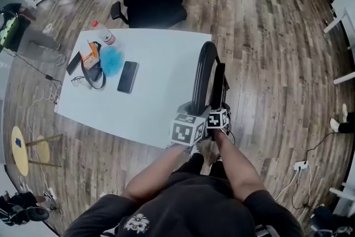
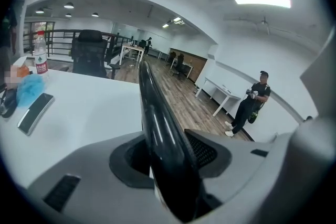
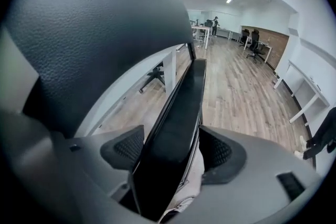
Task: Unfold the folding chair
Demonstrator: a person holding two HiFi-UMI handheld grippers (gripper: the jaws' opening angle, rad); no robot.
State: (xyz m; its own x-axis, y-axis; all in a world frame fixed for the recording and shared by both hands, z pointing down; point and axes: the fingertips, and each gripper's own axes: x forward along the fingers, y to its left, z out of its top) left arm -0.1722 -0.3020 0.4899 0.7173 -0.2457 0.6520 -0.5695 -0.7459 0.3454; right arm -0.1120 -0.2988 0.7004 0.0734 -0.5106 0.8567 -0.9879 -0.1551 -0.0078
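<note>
Chair (image 1: 203,72), folded, may slip sideways: left claw (image 1: 195,110) pinches its rail (image 2: 157,113), right claw (image 1: 218,101) only straddles its panel (image 3: 178,113), wide.

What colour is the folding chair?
The chair is black all over, backrest and seat alike; the head view shows it best.

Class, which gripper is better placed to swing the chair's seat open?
Right, probably. The right gripper straddles the seat edge, pads not yet pressing, with open floor on that side. The left gripper clamps the back, beside the table, so it suits steadying.
</note>
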